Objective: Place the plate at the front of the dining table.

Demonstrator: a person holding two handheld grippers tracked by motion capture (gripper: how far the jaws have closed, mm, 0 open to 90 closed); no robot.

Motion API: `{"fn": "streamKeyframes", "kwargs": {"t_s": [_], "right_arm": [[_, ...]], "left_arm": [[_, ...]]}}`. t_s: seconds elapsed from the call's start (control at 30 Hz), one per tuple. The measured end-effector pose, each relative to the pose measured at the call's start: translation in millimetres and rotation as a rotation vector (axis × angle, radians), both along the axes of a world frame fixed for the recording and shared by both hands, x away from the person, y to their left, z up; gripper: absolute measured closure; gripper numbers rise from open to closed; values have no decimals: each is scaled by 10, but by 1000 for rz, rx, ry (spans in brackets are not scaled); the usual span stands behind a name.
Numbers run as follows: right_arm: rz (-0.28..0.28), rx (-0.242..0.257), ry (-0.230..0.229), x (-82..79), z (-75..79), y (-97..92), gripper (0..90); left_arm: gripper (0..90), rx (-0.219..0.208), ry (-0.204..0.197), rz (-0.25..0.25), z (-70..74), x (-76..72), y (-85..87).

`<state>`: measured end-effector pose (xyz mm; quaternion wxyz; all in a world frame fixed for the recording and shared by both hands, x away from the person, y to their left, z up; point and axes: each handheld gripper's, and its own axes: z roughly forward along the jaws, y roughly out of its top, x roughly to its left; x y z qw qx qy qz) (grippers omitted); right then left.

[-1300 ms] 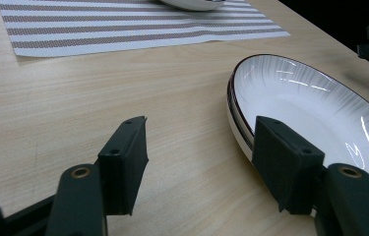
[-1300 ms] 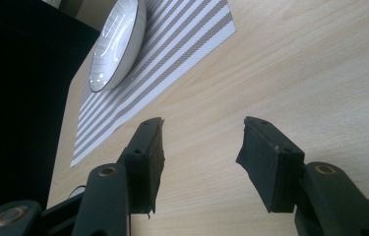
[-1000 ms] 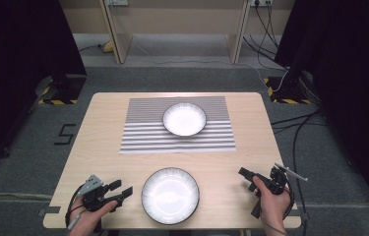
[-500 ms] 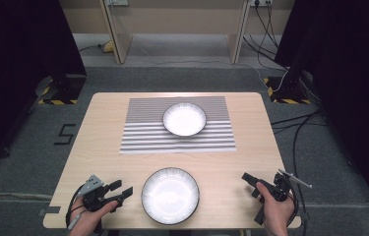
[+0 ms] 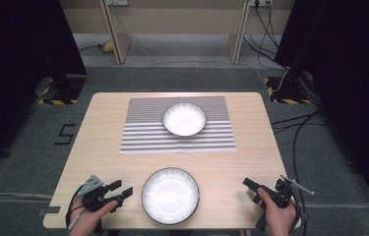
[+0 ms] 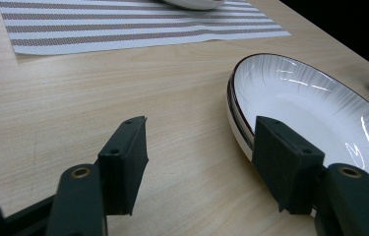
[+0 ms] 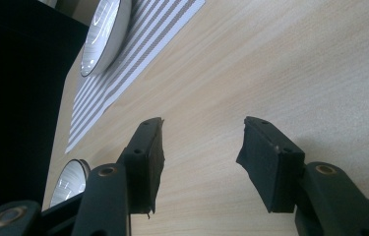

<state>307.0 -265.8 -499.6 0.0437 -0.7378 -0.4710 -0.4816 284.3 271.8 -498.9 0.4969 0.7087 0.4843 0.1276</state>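
A large white plate with a dark rim (image 5: 170,195) sits near the table's front edge. A smaller white plate (image 5: 184,119) rests on a grey-and-white striped placemat (image 5: 142,135) farther back. My left gripper (image 5: 123,188) is open just left of the large plate. In the left gripper view its jaws (image 6: 201,132) hold nothing, and the right jaw is close beside the plate's rim (image 6: 236,98). My right gripper (image 5: 252,191) is open over bare wood right of that plate, also holding nothing (image 7: 201,128). The small plate (image 7: 103,34) and large plate (image 7: 69,182) lie far off.
The wooden table (image 5: 251,147) stands on grey floor. Cables (image 5: 295,128) trail on the floor to the right. Black curtains hang on both sides, and wooden furniture legs (image 5: 115,34) stand behind the table.
My right gripper has drawn back a little toward the table's front edge. The left gripper and both plates have not moved.
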Motion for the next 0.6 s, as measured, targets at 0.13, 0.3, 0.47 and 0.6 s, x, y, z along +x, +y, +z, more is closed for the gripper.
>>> {"fn": "streamKeyframes", "kwargs": {"t_s": [0.13, 0.3, 0.47, 0.6], "right_arm": [[1, 2, -2, -31, -11, -8, 503], [-8, 5, -9, -61, -12, -26, 500], [-15, 9, -16, -73, 5, -39, 491], [-17, 20, -20, -96, 5, -44, 489]], "left_arm": [[378, -1, 1, 2, 1, 0, 5], [378, -4, 0, 3, 4, 5, 11], [378, -13, 5, 6, 11, 6, 23], [352, -62, 12, 5, 66, -1, 32]]}}
